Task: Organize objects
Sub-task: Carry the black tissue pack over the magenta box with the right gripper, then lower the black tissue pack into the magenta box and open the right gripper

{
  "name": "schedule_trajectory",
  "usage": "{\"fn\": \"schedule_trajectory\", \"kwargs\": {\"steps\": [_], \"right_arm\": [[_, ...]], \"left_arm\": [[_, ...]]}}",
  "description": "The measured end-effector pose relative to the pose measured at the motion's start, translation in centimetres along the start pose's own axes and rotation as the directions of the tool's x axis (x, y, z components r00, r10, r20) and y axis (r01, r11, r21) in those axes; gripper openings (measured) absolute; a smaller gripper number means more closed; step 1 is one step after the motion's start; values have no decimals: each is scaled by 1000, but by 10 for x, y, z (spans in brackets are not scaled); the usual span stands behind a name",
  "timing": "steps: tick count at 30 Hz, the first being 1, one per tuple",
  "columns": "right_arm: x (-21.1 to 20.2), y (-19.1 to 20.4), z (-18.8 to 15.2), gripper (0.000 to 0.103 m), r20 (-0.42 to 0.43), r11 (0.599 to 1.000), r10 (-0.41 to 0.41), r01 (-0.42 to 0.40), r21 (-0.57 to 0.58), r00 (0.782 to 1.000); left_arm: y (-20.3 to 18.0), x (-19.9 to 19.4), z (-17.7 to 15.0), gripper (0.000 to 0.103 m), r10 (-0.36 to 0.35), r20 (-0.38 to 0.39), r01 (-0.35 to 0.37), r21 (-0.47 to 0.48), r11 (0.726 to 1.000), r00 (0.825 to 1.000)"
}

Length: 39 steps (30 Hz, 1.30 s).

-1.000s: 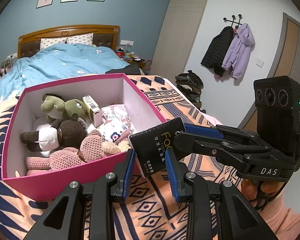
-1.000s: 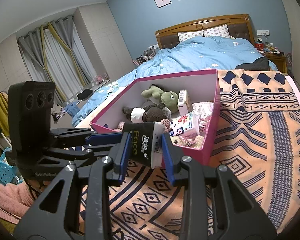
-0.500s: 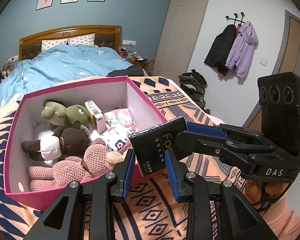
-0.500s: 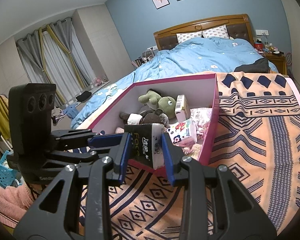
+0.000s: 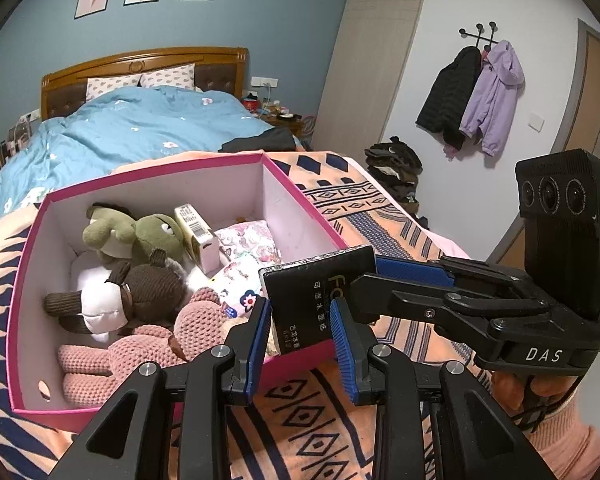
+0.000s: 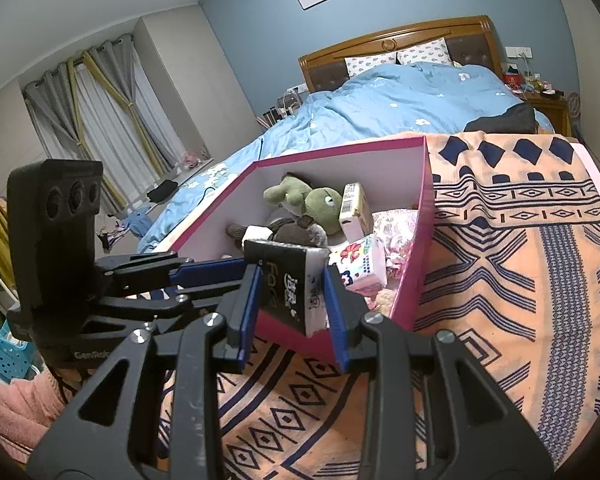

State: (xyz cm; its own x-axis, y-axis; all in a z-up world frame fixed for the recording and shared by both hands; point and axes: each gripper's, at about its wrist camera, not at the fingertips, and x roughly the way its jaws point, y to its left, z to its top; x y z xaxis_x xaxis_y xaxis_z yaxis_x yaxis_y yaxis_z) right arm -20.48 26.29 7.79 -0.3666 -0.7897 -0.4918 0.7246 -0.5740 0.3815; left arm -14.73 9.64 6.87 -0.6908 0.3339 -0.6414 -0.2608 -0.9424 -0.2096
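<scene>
A black tissue pack (image 5: 316, 296) (image 6: 284, 284) hangs over the near right corner of the pink box (image 5: 300, 196) (image 6: 340, 148). Both grippers are shut on it. My left gripper (image 5: 298, 308) pinches its lower end from the front. My right gripper (image 6: 288, 276) clamps its side and reaches in from the right in the left wrist view (image 5: 364, 276). Inside the box lie a green frog plush (image 5: 140, 232), a brown plush (image 5: 140, 292), a pink knitted toy (image 5: 140, 344), a small carton (image 5: 198, 236) and floral tissue packs (image 5: 244, 280).
The box rests on an orange patterned blanket (image 5: 340, 412) at the foot of a bed with a blue duvet (image 5: 140, 128). Coats (image 5: 472, 92) hang on the right wall above a clothes pile (image 5: 392, 160). Curtains (image 6: 100, 100) and a blue basket (image 6: 10, 356) are on the left.
Both grippers have carried the black pack sideways from beside the box's right wall to over its near corner. Neither grip has changed.
</scene>
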Motion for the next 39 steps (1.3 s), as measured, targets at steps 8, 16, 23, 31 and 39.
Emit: {"fn": "schedule_trajectory", "kwargs": {"steps": [8, 16, 23, 31, 39], "right_arm": [[7, -6, 3, 35, -14, 1000, -10, 10, 9, 1000], [15, -14, 5, 35, -32, 999, -13, 14, 32, 999], [22, -19, 6, 35, -47, 999, -18, 20, 45, 999], [27, -22, 7, 35, -60, 998, -28, 31, 51, 998], [32, -25, 9, 35, -70, 998, -38, 42, 52, 997]], "left_arm": [[3, 8, 2, 31, 3, -15, -3, -11, 1000, 1000], [5, 13, 3, 31, 6, -28, -6, -16, 1000, 1000], [9, 21, 3, 31, 7, -40, -8, -27, 1000, 999], [12, 26, 4, 31, 6, -52, -7, -36, 999, 999], [13, 30, 4, 31, 5, -60, -7, -44, 999, 998]]}}
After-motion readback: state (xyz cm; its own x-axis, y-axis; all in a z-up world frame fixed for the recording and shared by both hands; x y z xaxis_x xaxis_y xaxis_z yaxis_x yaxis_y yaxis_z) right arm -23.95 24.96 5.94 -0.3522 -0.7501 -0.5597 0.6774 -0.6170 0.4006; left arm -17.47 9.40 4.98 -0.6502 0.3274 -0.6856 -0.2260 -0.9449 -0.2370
